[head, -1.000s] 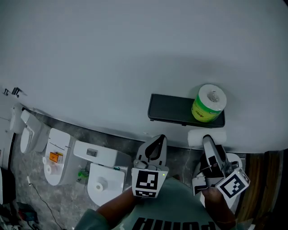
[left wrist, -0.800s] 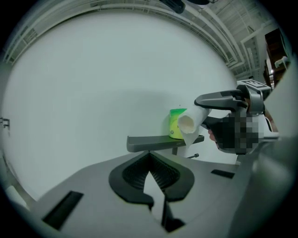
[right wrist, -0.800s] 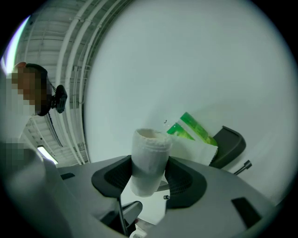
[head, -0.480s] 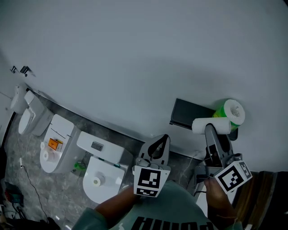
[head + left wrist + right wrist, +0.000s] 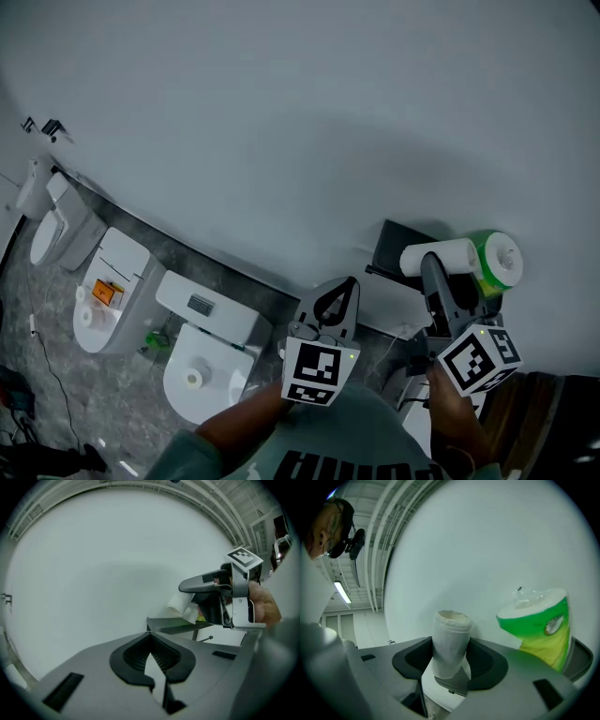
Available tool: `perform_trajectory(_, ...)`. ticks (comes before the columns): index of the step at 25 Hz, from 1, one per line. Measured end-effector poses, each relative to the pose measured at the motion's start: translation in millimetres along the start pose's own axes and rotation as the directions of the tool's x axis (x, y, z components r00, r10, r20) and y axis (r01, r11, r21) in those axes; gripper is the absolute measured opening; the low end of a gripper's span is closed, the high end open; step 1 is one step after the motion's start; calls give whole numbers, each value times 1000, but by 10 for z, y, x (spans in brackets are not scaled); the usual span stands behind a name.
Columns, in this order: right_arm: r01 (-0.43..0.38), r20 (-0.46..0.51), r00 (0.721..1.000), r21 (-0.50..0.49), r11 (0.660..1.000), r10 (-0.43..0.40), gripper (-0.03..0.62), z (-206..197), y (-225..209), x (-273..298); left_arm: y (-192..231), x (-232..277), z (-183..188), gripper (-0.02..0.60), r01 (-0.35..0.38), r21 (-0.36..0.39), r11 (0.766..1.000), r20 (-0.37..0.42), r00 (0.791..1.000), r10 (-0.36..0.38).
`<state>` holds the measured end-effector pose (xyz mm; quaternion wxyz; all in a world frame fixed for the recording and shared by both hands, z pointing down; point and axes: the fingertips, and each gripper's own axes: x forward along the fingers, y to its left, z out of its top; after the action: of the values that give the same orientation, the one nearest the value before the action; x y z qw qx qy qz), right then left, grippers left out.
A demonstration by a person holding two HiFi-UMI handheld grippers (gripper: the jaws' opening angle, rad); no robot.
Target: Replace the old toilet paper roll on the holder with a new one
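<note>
Green-wrapped new roll [image 5: 539, 625], txt illegible

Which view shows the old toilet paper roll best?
Right gripper view: the old toilet paper roll stands close and large in the right claw. Head view shows it small; left gripper view, only one end.

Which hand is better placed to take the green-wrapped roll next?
Left, probably: the left gripper is empty, while the right gripper, though nearer the green-wrapped roll, is clamped on the old roll.
</note>
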<state>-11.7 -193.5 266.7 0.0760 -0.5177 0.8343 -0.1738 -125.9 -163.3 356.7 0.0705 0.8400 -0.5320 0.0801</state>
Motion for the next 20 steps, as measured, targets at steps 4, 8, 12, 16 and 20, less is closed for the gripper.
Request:
perform_trajectory(4, 33, -39, 999, -84, 996, -37, 229, -16, -23, 135, 84, 127, 64, 6, 9, -3, 1000, -1, 1000, -9)
perform_trajectory(8, 51, -94, 993, -172, 984, -68, 230, -56, -32, 254, 151, 211, 112, 6, 14, -9, 1000, 3, 1000, -14)
perform_trajectory(12, 60, -150, 984, -246, 967, -99, 230, -130, -51, 358, 198, 283, 100, 6, 20, -19, 1000, -1, 1000, -20)
perform_trajectory(16, 60, -186, 975, -318, 946, -125, 230, -213, -41, 417, 251, 301, 58, 6, 26, -26, 999, -3, 1000, -26)
perform_trajectory(20, 55, -217, 965, -380, 923, -146, 230, -254, -38, 457, 245, 303, 59, 6, 34, -31, 999, -1, 999, -35)
